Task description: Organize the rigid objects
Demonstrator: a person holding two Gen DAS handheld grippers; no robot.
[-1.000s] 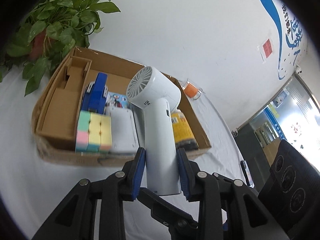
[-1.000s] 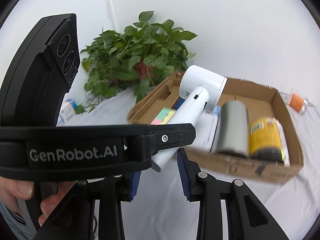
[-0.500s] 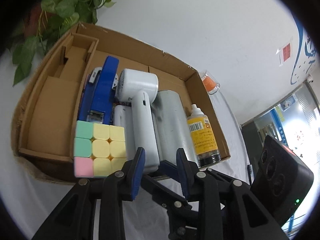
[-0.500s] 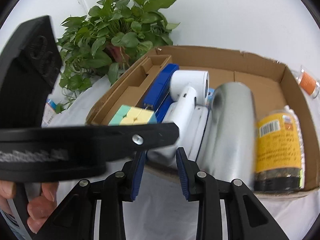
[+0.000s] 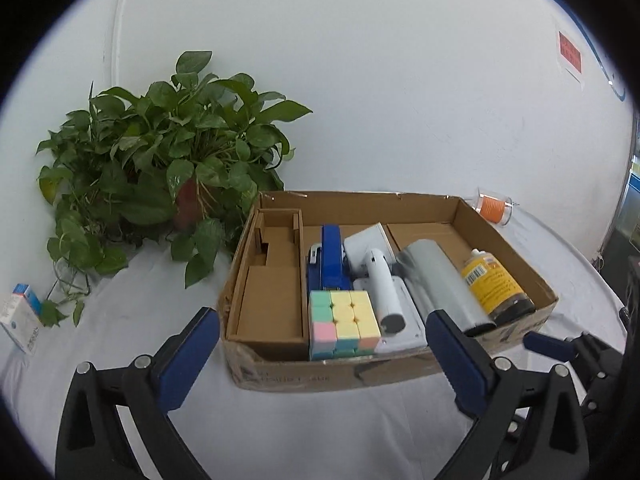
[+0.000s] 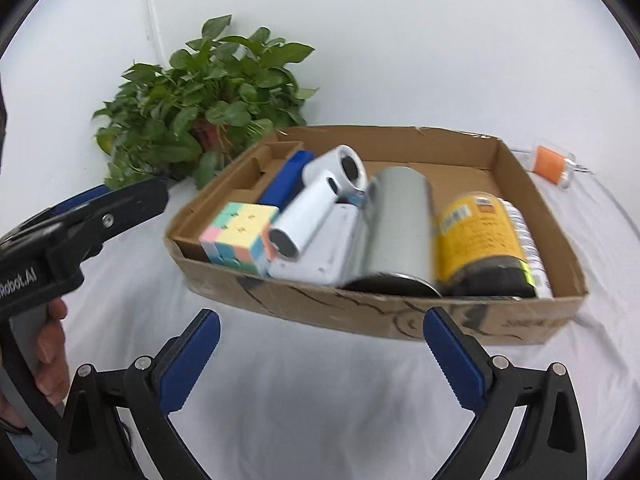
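A cardboard box [image 5: 400, 372] on the white cloth holds a blue stapler [image 5: 330, 264], a pastel cube [image 5: 344, 324], a white hand dryer [image 5: 382, 284], a silver cylinder [image 5: 440, 280] and a yellow-labelled bottle [image 5: 494, 284]. The dryer lies on a flat white device [image 5: 404, 312]. My left gripper [image 5: 320, 344] sits just in front of the box, its jaws opening wide and holding nothing. My right gripper [image 6: 322, 340] is also opening before the box [image 6: 400, 316], with nothing between its pads. The dryer [image 6: 316, 204], cube [image 6: 240, 236] and cylinder [image 6: 396, 232] show there too.
A potted plant [image 5: 168, 168] stands behind the box's left corner. A small carton [image 5: 20, 316] lies at the far left. A clear cup with an orange insert [image 5: 494, 208] lies behind the box on the right. A hand [image 6: 48, 344] holds the left gripper's handle.
The left gripper lowered the white dryer into the box, let it go and drew back. Both grippers went from narrow to wide open.
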